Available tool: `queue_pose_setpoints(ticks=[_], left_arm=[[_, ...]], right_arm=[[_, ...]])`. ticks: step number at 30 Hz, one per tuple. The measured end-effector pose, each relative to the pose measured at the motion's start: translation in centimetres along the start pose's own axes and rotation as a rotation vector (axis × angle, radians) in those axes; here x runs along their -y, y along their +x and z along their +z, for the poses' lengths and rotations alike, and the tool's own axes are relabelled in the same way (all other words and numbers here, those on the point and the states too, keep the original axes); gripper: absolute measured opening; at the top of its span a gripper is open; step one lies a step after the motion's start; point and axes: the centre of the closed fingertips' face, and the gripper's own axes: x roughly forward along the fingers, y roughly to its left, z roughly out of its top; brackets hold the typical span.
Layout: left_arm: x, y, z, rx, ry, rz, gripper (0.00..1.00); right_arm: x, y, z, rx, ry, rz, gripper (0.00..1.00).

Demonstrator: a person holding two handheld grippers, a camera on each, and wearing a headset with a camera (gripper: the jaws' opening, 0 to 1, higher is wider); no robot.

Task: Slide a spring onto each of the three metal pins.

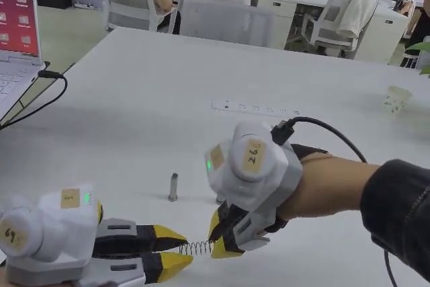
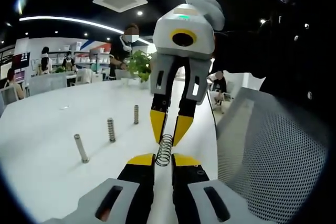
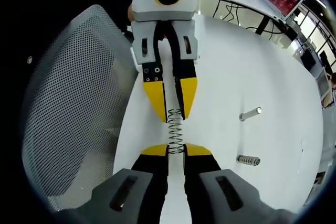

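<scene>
The left gripper [image 1: 176, 252] and the right gripper [image 1: 218, 238] meet tip to tip low over the white tabletop [image 1: 201, 85]. Between them they share one thin grey coiled wire spring [image 1: 195, 248].

In the left gripper view, the yellow-tipped jaws of the left gripper [image 2: 163, 159] are drawn in on the near end of the coiled wire spring [image 2: 165, 149]. The right gripper [image 2: 169, 129] reaches in from above, its jaws nipping the far end.

In the right gripper view, the right gripper [image 3: 176, 150] has its jaws pinched on one end of the coiled wire spring [image 3: 176, 129]. The left gripper [image 3: 171, 103] faces it and clamps the other end.

Left of the left gripper's jaws stands a short bare grey metal pin [image 2: 81, 148], upright. Beyond it are a second pin sleeved with a spring [image 2: 111, 129] and a third pin sleeved likewise [image 2: 136, 114].

In the head view the bare grey metal pin [image 1: 173, 187] stands just beyond the meeting tips. To the right of the right gripper's jaws lie the bare grey metal pin [image 3: 251, 114] and a sleeved pin [image 3: 248, 160].
</scene>
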Motion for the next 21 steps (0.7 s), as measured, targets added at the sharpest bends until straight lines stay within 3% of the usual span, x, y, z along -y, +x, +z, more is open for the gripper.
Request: queue_pose_setpoints(ticks=[11, 21], left_arm=[[0.32, 0.19, -0.12, -0.01, -0.016, -0.023, 0.03], [0.79, 0.09, 0.18, -0.006, -0.039, -0.042, 0.02]], right_arm=[[-0.21, -0.05, -0.19, -0.001, -0.003, 0.006, 0.08], [-0.45, 0.33, -0.31, 0.005, 0.04, 0.021, 0.1]])
